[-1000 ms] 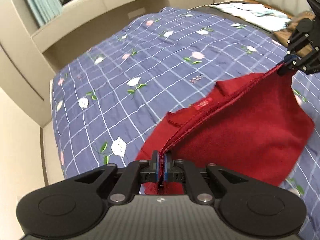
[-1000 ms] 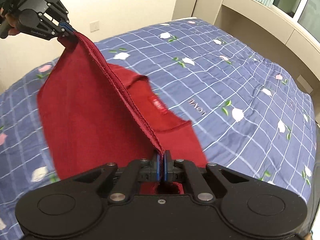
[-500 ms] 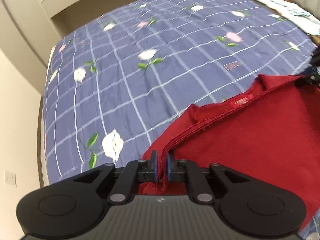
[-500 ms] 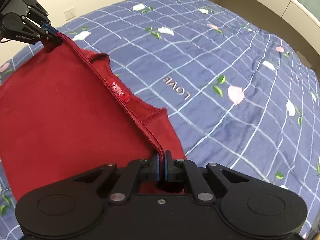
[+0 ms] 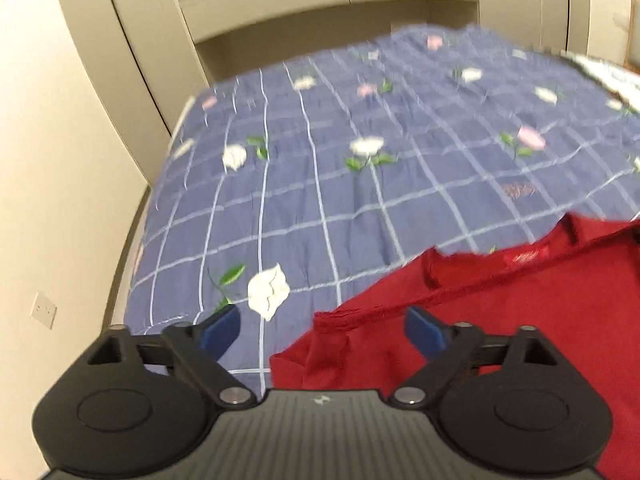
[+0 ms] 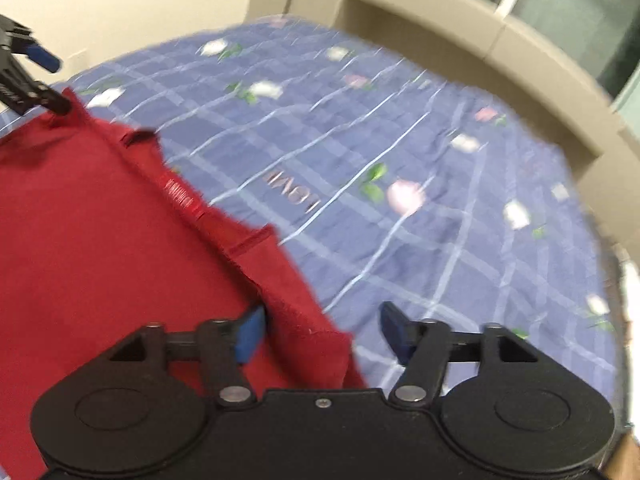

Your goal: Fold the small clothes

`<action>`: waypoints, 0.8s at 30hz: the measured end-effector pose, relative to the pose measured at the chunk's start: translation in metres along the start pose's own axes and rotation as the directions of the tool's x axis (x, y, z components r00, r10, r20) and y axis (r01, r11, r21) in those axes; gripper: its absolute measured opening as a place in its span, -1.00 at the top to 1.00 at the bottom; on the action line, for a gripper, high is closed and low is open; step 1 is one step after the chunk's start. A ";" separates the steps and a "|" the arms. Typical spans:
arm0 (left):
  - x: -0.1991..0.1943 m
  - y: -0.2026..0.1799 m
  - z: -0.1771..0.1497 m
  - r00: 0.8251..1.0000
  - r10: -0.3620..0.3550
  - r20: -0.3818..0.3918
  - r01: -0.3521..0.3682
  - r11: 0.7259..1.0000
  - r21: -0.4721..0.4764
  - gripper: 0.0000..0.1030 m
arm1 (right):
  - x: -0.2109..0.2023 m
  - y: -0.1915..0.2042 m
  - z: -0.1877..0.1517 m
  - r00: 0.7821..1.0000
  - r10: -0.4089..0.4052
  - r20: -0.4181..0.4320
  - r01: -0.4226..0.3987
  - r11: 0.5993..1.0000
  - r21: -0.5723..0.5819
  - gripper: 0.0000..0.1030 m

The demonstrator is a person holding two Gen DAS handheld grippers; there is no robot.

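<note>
A dark red garment (image 5: 520,312) lies flat on the blue checked bedspread (image 5: 360,200), with its neck label facing up (image 5: 524,258). My left gripper (image 5: 322,330) is open, and the garment's near corner lies between its blue pads, untouched. In the right wrist view the same garment (image 6: 100,240) spreads to the left. My right gripper (image 6: 322,332) is open over its near corner. The left gripper (image 6: 28,76) also shows in the right wrist view at the garment's far corner, open.
The bedspread (image 6: 400,160) with white and pink flowers fills the area beyond the garment. Beige built-in cabinets (image 5: 280,8) and a wall stand behind the bed. A window (image 6: 560,0) is at the upper right. A light patterned cloth (image 5: 608,72) lies at the bed's far right.
Both grippers have lowered the held edge onto the bed and opened. The garment's top layer now lies flat on the lower one. Both grippers have drawn back slightly.
</note>
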State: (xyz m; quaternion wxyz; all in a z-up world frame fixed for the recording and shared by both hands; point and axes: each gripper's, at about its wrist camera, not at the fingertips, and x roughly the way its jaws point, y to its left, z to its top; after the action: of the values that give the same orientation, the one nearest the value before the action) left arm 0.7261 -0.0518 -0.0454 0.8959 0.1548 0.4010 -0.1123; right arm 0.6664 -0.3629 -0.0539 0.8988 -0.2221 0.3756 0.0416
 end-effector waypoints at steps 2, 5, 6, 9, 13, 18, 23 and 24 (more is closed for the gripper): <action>-0.012 -0.008 -0.006 0.999 0.009 0.044 -0.009 1.000 -0.012 -0.99 | -0.010 0.006 -0.004 0.996 -0.066 0.061 0.065 0.998 0.021 -0.96; -0.019 -0.028 -0.016 0.996 -0.008 0.087 0.006 1.000 0.025 -0.99 | -0.016 0.021 -0.009 0.992 -0.077 0.096 0.075 0.997 0.023 -0.97; -0.019 -0.035 -0.017 0.996 -0.008 0.092 0.004 0.999 0.043 -0.99 | -0.015 0.027 -0.011 0.993 -0.076 0.094 0.075 0.997 0.013 -0.97; -0.008 -0.058 -0.026 0.996 0.041 0.083 -0.049 0.994 0.102 -0.99 | -0.003 0.037 -0.016 0.991 -0.115 0.063 0.116 0.993 -0.009 -0.97; 0.022 -0.071 -0.037 0.987 0.151 0.052 -0.157 0.976 0.153 -0.99 | 0.022 0.031 -0.025 0.982 -0.189 -0.013 0.190 0.982 0.021 -0.96; 0.036 -0.049 -0.044 0.987 0.159 0.030 -0.160 0.985 0.063 -1.00 | 0.034 0.018 -0.037 0.977 -0.210 -0.024 0.211 0.976 0.050 -0.96; 0.011 -0.035 -0.043 0.980 0.186 0.068 -0.187 0.982 0.010 -0.99 | 0.007 0.014 -0.038 0.965 -0.261 0.020 0.258 0.962 0.091 -0.94; 0.005 -0.034 -0.044 0.976 0.198 0.086 -0.199 0.980 -0.001 -0.99 | -0.002 0.015 -0.038 0.962 -0.270 0.033 0.266 0.958 0.105 -0.94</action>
State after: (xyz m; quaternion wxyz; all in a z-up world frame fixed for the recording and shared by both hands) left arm 0.6880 -0.0674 -0.0829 0.9184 0.1925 0.3443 -0.0304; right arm 0.6363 -0.3656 -0.0819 0.9147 -0.2246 0.3225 -0.0942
